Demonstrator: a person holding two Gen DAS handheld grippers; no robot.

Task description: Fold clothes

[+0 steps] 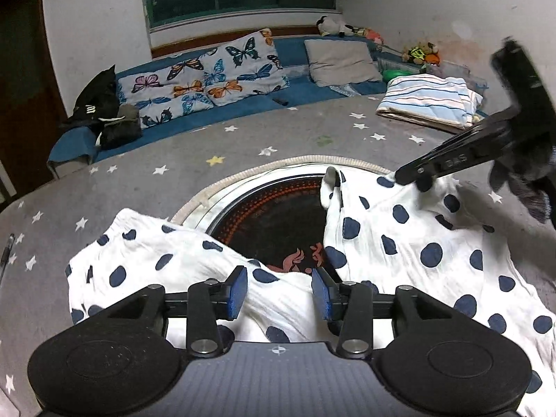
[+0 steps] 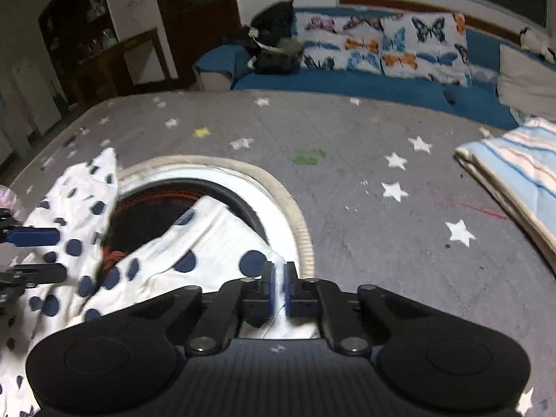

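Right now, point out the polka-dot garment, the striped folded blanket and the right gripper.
polka-dot garment (image 1: 427, 243), left wrist view, its right-hand spread of cloth.
striped folded blanket (image 2: 521, 173), right wrist view, its top face.
right gripper (image 2: 278, 278), right wrist view, between its fingertips.

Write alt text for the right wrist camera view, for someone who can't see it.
The right gripper is shut on an edge of a white polka-dot garment lying over a round black-and-red mat on a grey star-print cover. The open left gripper shows at the left edge; a folded striped blanket lies right.

The dotted garment hides part of the round mat, and its left part looks motion-blurred.
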